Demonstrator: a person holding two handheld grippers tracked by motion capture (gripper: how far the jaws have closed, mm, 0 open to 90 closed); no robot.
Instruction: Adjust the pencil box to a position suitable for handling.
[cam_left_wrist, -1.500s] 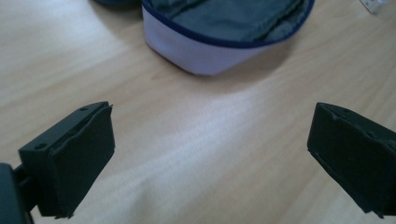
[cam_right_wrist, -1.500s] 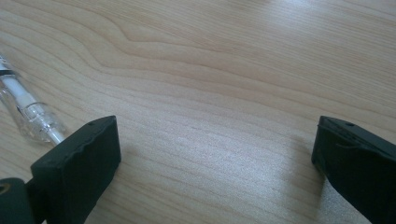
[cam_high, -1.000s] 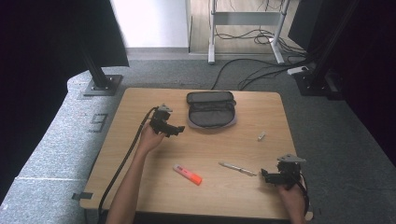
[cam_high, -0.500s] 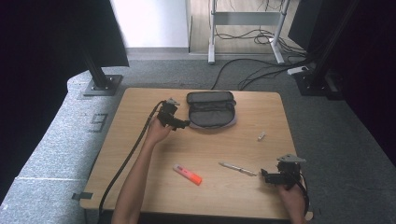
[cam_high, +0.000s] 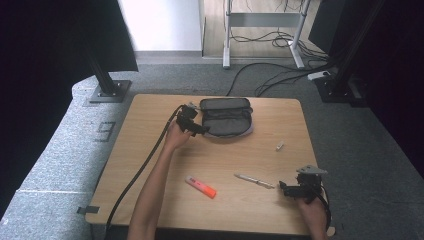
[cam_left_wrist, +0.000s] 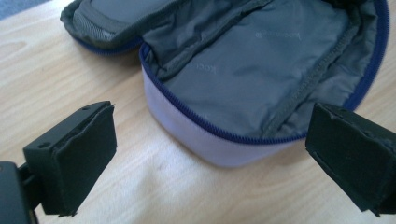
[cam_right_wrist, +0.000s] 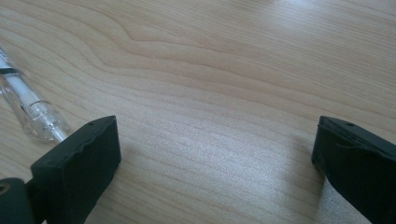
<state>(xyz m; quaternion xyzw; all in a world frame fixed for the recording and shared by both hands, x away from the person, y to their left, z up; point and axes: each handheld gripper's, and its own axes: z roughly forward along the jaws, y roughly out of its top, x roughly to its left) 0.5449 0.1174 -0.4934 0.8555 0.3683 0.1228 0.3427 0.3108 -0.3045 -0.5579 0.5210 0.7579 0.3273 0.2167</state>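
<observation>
The pencil case (cam_high: 226, 117) lies at the far middle of the table (cam_high: 150, 150), unzipped, with its grey lining exposed. In the left gripper view the pencil case (cam_left_wrist: 261, 70) shows a blue zipper (cam_left_wrist: 205, 123) running along its pale lilac outer wall. Small printed lettering repeats across the lining; it is too faint to read.

The left gripper (cam_high: 196, 127) sits just beside the left end of the case, close to its edge; contact cannot be confirmed. Its jaws stand wide apart, one on each side of the case's near corner, with nothing between them. A black cable (cam_high: 140, 170) trails from it toward the near table edge.

A pen (cam_high: 254, 180) with a clear barrel lies on the near half of the table, to the left of the right gripper (cam_high: 290, 189). In the right gripper view the pen's transparent tip (cam_right_wrist: 32, 112) lies just beyond one jaw. The right gripper's jaws are also spread wide, with bare wood between them.

An orange-and-pink highlighter (cam_high: 201, 186) lies left of the pen. A small pale object (cam_high: 279, 146) rests farther right, well apart from the case; it is too small to identify.
</observation>
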